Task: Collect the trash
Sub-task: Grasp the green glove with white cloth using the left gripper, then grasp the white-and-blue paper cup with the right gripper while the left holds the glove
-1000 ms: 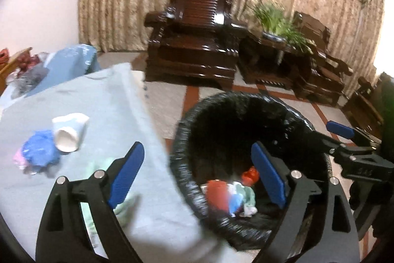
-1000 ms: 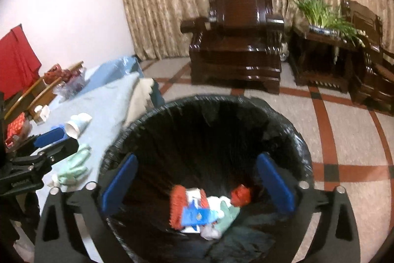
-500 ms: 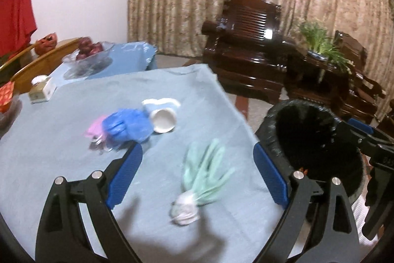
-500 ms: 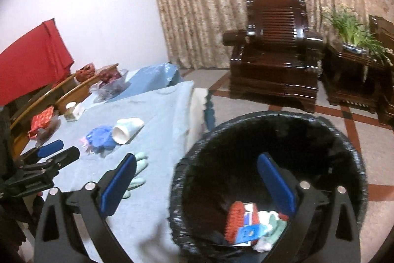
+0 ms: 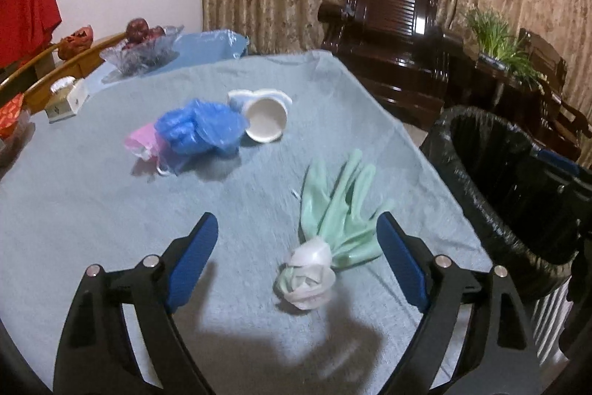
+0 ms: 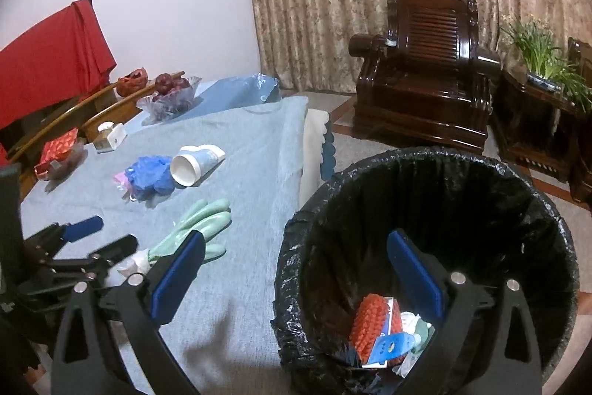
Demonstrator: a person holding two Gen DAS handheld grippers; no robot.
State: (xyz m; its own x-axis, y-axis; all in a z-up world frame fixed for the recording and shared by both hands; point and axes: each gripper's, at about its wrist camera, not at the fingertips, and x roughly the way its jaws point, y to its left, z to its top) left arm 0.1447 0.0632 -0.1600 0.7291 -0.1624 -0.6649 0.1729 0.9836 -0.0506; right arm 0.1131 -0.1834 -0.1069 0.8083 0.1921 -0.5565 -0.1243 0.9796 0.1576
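Grey-blue tablecloth | no legible writing | left tool closing — empty | right tool wide

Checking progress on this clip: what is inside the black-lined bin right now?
In the bin lie a red bristly piece, a blue-and-white wrapper and pale crumpled scraps. The right gripper's finger covers part; anything beneath stays hidden.

Trash on the table, bin beside it

A green glove, blue bag and tipped paper cup lie on the cloth; the black-lined bin holds scraps.
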